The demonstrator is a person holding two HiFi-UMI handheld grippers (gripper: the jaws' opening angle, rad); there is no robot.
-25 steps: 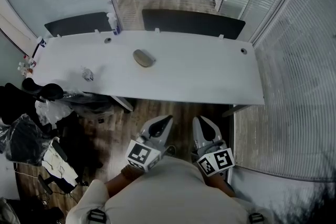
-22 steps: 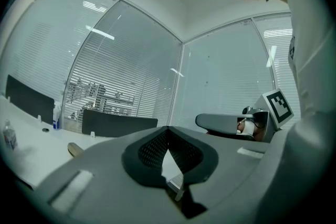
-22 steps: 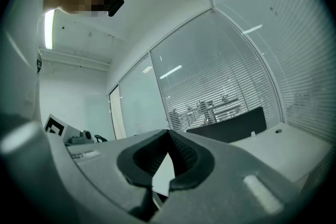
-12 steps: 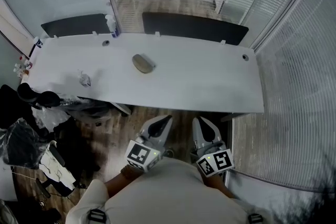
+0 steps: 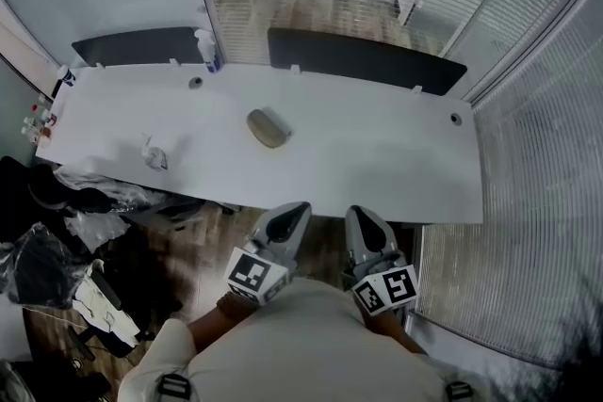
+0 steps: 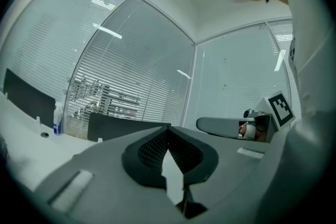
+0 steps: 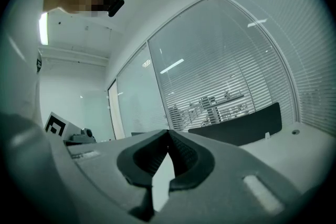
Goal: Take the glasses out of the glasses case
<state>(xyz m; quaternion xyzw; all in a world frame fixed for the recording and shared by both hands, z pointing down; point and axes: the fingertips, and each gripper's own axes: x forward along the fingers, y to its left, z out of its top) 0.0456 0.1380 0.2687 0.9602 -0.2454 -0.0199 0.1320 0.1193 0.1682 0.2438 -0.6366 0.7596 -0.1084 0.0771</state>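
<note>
While both jaws meet, glasses case (image 5: 268,128) on desk (image 5: 377,160)

grey plastic shells on left gripper (image 5: 298,210) & right gripper (image 5: 362,216), b/w marker cube (image 5: 252,275) each, dark mesh fingers (image 6: 152,147). pale top (image 5: 311,344) btw.

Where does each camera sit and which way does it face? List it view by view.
Head view: on the person's head, looking steeply down at the table and glasses case; torso, left gripper and right gripper show.
Left gripper view: on that gripper, looking across the table along its shut jaws toward the blinds; right gripper at right.
Right gripper view: the same, along shut jaws; left gripper's marker cube at left.
Shared: all three show the dark panel behind the table.
</note>
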